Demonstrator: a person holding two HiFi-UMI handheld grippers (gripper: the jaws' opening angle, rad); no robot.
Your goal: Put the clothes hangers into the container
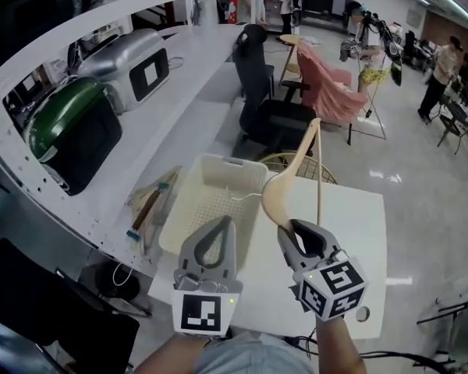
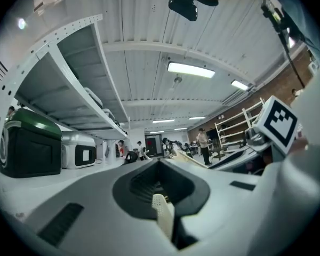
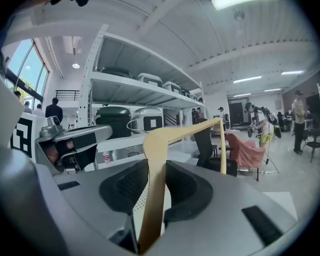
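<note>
**benchwatcher:** so what's actually in your jaws right now?

**me:** My right gripper (image 1: 292, 226) is pinching a pale curved wooden clothes hanger (image 1: 290, 179) by one end. The pads are clamped on both sides of it, and the rest sticks up and away from me. My left gripper (image 1: 221, 223) has its tips pressed together with nothing pinched.

**benchwatcher:** and the hanger's in the bin?

**me:** Nope, not yet. It's up in the air by the right edge of the cream perforated plastic basket (image 1: 189, 226), which sits on the white table (image 1: 351, 232). My left gripper is over the basket's near rim.
</note>
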